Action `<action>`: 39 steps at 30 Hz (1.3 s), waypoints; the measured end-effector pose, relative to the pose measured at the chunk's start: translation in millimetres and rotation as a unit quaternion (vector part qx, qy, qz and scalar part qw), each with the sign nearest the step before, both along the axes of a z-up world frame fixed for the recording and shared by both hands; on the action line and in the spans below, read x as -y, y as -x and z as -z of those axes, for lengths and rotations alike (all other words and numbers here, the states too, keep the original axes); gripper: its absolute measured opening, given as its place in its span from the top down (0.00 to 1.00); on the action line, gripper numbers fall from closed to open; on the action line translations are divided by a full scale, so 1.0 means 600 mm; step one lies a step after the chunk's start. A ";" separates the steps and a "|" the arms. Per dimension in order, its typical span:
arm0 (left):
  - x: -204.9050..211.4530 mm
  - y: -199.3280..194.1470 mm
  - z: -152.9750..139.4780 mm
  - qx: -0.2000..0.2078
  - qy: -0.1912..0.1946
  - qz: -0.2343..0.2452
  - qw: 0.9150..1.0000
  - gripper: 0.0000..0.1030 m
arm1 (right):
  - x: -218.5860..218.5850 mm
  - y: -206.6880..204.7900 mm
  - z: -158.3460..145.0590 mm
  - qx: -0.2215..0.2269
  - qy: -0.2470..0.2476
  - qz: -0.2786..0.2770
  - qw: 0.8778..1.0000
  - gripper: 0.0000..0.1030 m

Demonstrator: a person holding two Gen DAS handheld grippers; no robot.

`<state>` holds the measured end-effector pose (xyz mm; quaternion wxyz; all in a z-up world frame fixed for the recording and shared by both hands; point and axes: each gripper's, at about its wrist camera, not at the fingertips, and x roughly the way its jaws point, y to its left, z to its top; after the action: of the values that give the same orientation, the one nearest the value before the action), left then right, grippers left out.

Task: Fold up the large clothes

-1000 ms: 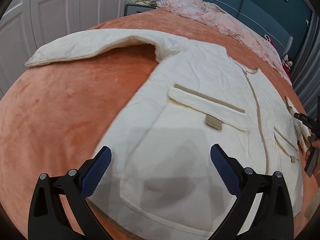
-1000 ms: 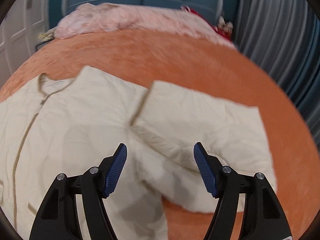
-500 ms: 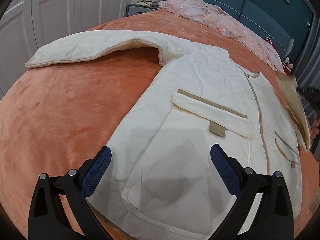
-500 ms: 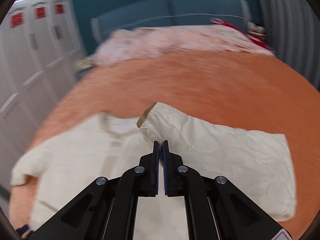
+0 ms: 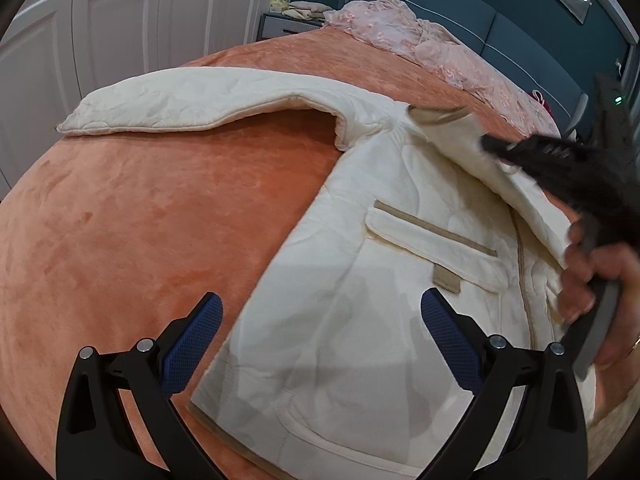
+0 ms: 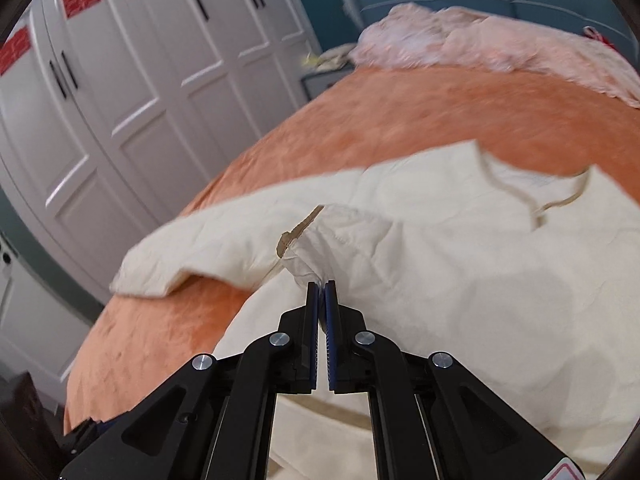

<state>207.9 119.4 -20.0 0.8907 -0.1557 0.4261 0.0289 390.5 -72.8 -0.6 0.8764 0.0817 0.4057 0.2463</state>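
Jaws of the left gripper stand wide over the hem of the cream jacket, gripping nothing, probably waiting its turn. Beyond it, the right gripper is clamped on the cuff of a sleeve (pads nearly meeting on thin cloth), carrying it across the chest for a fold. Jacket lies flat on the orange bedspread; the right hand is blurred and partly cut off
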 end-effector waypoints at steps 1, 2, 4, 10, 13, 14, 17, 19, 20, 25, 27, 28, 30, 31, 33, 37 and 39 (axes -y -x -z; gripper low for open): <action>-0.003 -0.001 0.001 -0.001 0.002 0.000 1.000 0.06 | -0.004 -0.003 0.011 -0.006 0.001 -0.002 1.000 0.97; -0.006 -0.003 0.001 -0.001 0.003 -0.001 1.000 0.06 | -0.015 -0.005 0.026 -0.013 0.006 -0.004 1.000 0.97; -0.011 -0.007 0.000 0.001 0.008 0.000 1.000 0.06 | -0.021 -0.010 0.047 -0.025 0.015 -0.004 1.000 0.97; -0.014 -0.041 -0.017 0.014 0.054 0.014 0.998 0.06 | -0.015 -0.009 0.097 -0.051 0.023 -0.003 0.998 0.97; -0.007 -0.080 -0.025 0.019 0.091 0.023 0.995 0.06 | -0.008 -0.005 0.094 -0.055 0.012 -0.019 0.998 0.93; -0.004 -0.095 -0.027 0.018 0.101 0.027 0.994 0.06 | -0.004 0.000 0.088 -0.056 0.007 -0.021 0.998 0.90; 0.009 -0.149 -0.027 0.019 0.142 0.033 0.989 0.06 | 0.030 0.028 0.068 -0.045 -0.015 -0.017 0.999 0.78; 0.019 -0.186 -0.018 0.012 0.174 0.033 0.984 0.06 | 0.077 0.057 0.054 -0.038 -0.039 0.003 0.999 0.71; 0.024 -0.200 -0.012 0.009 0.189 0.032 0.981 0.06 | 0.113 0.076 0.048 -0.034 -0.051 0.020 0.998 0.70; 0.050 -0.266 0.039 -0.035 0.239 0.031 0.970 0.06 | 0.295 0.135 0.052 -0.043 -0.073 0.143 0.986 0.59; 0.055 -0.275 0.050 -0.036 0.256 0.028 0.966 0.07 | 0.383 0.153 0.065 -0.051 -0.088 0.208 0.973 0.57; 0.059 -0.278 0.050 -0.035 0.254 0.027 0.966 0.09 | 0.419 0.159 0.071 -0.057 -0.100 0.238 0.964 0.57; 0.072 -0.288 0.046 -0.033 0.252 0.043 0.966 0.41 | 0.493 0.168 0.087 -0.069 -0.149 0.292 0.942 0.57; 0.080 -0.295 0.046 -0.039 0.252 0.052 0.966 0.48 | 0.526 0.169 0.098 -0.077 -0.180 0.314 0.929 0.57; 0.094 -0.305 0.046 -0.044 0.247 0.058 0.966 0.75 | 0.552 0.160 0.110 -0.085 -0.211 0.325 0.918 0.57; 0.111 -0.314 0.024 -0.030 0.229 0.077 0.970 0.92 | 0.572 0.124 0.113 -0.089 -0.247 0.341 0.903 0.60; 0.116 -0.312 -0.003 -0.005 0.209 0.087 0.974 0.93 | 0.584 0.115 0.097 -0.066 -0.267 0.349 0.896 0.84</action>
<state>395.0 49.6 -18.3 0.8355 -0.3002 0.4391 -0.1376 321.8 -423.2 -59.0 0.8226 0.4648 0.3270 0.0175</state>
